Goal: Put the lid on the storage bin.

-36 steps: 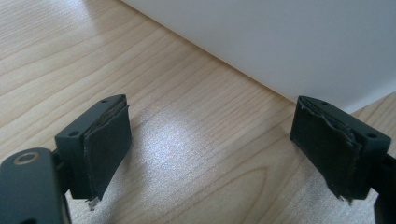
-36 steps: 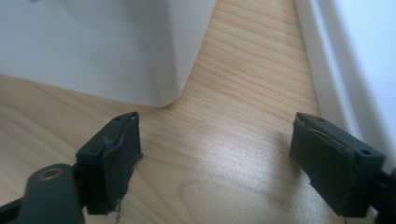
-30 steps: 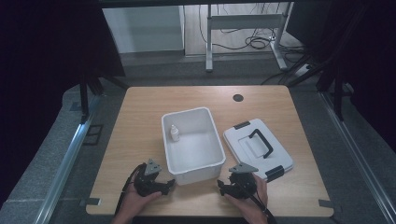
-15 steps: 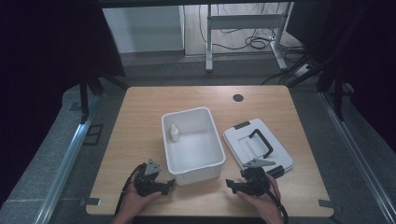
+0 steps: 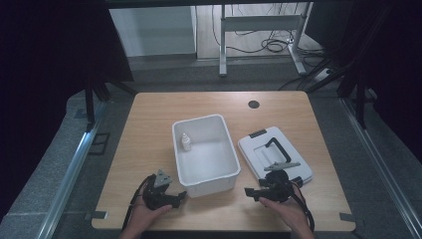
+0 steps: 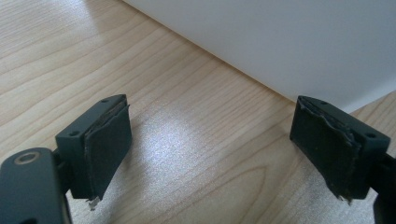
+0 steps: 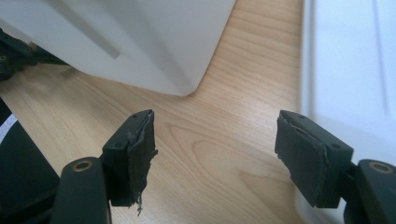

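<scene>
From above, we saw our right gripper [image 5: 255, 191] had slid rightward beside the lid [image 5: 274, 158] — perhaps lining up for it; the small bottle [image 5: 185, 143] stood inside the white bin [image 5: 205, 153]. Left gripper [image 6: 210, 149] view: jaws wide, empty, near the bin wall. Right gripper view: jaws wide, empty — bin corner and lid ahead.
</scene>
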